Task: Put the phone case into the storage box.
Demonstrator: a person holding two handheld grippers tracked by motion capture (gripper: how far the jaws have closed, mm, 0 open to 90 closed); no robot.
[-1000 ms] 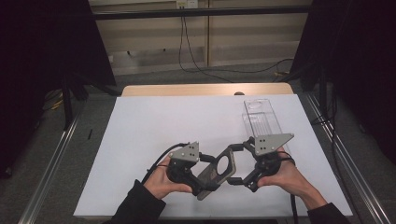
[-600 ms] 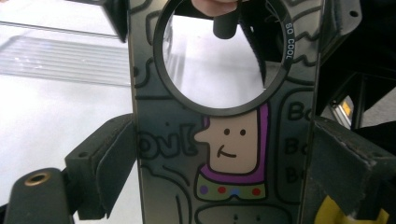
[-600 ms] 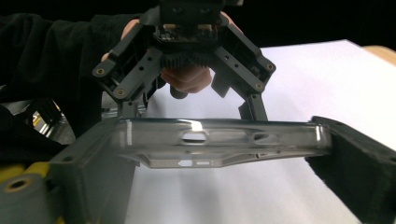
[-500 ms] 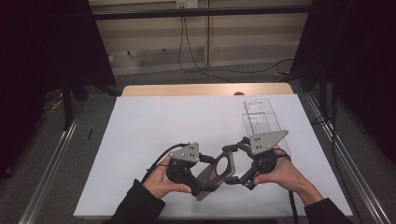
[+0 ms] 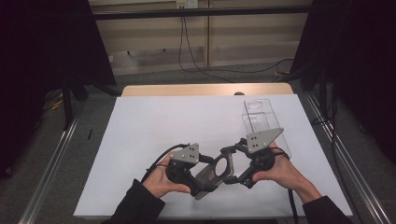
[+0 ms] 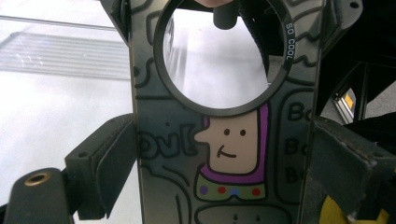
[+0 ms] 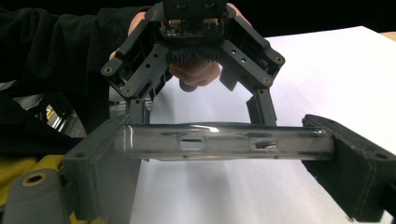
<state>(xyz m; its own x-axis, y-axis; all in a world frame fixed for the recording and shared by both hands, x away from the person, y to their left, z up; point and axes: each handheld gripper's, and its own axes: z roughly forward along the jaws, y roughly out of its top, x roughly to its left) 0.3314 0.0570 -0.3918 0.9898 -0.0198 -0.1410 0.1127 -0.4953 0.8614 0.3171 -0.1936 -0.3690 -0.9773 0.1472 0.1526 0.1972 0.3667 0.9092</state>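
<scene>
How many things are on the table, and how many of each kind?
Phone case: 1
Clear plastic box: 1
Grippers: 2, the left gripper and the right gripper, both holding the phone case
Total: 4

one phone case [image 5: 215, 171], one clear box [image 5: 261, 122], two grippers

Cartoon-printed phone case [image 6: 224, 154], held aloft

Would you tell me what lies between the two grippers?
A phone case with a cartoon print bridges the left gripper and right gripper; the high view shows both gripping it.
</scene>
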